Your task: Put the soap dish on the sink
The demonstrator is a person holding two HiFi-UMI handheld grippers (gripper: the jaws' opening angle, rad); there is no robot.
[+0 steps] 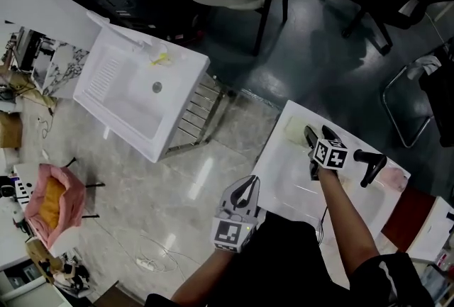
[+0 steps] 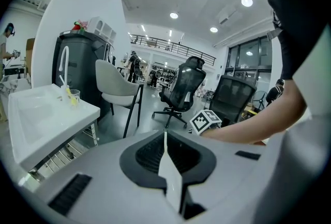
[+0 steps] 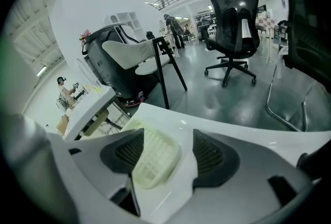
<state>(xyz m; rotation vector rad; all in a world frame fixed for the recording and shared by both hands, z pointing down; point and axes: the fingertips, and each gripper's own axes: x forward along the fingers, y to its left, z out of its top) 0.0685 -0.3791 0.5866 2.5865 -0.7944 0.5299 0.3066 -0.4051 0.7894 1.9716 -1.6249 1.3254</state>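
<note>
**Soap dish lies on the near sink**

Soap dish [image 3: 154, 160] is pale yellow and has little ribs on it. It lies flat on a corner of the near sink [image 3: 170, 114], the white one right in front of the person. That corner is at the end of the near sink away from its black tap [image 1: 369, 165].

The right gripper [image 3: 168, 137] hangs over that same corner and tips down at it. Its jaws are wide apart, one on each side of the dish. There is a gap between the dish and the right-hand jaw. The other jaw is very close to the dish, and I cannot tell if it touches. The jaws do not squeeze the dish.

The left gripper [image 2: 165, 137] is off the left side of the near sink, over the floor. Its jaws are pressed together with nothing between them.

A far sink [image 1: 135, 96], white too, stands well apart from the near sink, across the shiny floor.
</note>
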